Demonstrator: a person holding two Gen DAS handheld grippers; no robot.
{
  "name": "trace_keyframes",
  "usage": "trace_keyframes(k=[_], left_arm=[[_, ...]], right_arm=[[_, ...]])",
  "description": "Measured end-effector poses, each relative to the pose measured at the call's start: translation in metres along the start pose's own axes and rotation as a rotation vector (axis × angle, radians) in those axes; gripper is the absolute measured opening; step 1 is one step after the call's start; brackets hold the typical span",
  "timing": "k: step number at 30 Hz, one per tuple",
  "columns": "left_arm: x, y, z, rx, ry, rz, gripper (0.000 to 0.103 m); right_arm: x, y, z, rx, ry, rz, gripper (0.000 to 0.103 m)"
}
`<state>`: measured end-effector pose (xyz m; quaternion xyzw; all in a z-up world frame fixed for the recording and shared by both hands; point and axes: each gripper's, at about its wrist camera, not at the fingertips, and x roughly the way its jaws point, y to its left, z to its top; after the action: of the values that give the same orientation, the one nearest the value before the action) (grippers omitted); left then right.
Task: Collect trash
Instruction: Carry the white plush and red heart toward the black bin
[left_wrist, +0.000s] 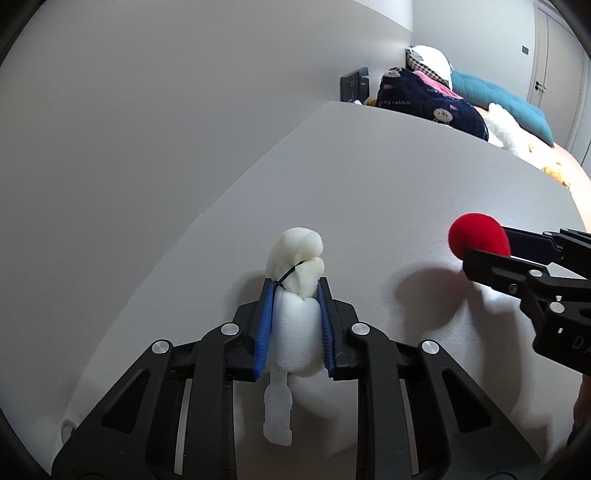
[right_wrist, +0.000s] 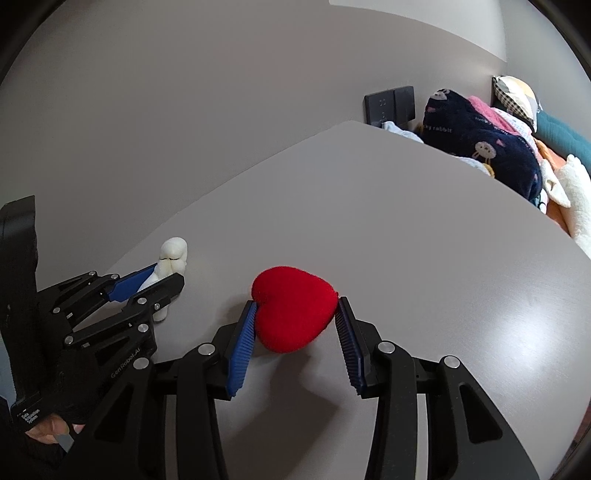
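Note:
A white foam bundle (left_wrist: 297, 291) tied with a thin black tie is held between the blue pads of my left gripper (left_wrist: 295, 284), which is shut on it just above the grey table (left_wrist: 369, 184). It also shows in the right wrist view (right_wrist: 171, 258) in my left gripper (right_wrist: 162, 277). A red plush heart (right_wrist: 293, 308) sits between the blue pads of my right gripper (right_wrist: 297, 302), which touch its two sides. In the left wrist view the heart (left_wrist: 478, 236) shows in my right gripper (left_wrist: 484, 242) at the right.
A bed with a dark blue rabbit-print blanket (left_wrist: 432, 99), teal cushion (left_wrist: 506, 99) and white plush (right_wrist: 572, 199) lies beyond the table's far edge. A black wall socket (right_wrist: 389, 103) is on the grey wall behind the table.

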<state>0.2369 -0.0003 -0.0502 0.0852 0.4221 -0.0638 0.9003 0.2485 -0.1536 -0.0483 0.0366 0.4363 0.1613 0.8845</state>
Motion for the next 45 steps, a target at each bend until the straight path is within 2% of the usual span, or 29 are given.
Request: trace_keyframes(k=[9, 26, 45], left_arm=[[-0.036, -0.014, -0.010, -0.026, -0.011, -0.019, 0.022], [-0.099, -0.062, -0.044, -0.035, -0.051, -0.096, 0.022], [-0.128, -0.125, -0.074, 0.013, -0.034, -0.179, 0.022]], right_arm=[[-0.041, -0.004, -0.015, 0.015, -0.018, 0.009, 0.045], [-0.121, -0.011, -0.071, 0.034, -0.040, -0.006, 0.045], [-0.178, -0.039, -0.133, 0.090, -0.060, -0.039, 0.045]])
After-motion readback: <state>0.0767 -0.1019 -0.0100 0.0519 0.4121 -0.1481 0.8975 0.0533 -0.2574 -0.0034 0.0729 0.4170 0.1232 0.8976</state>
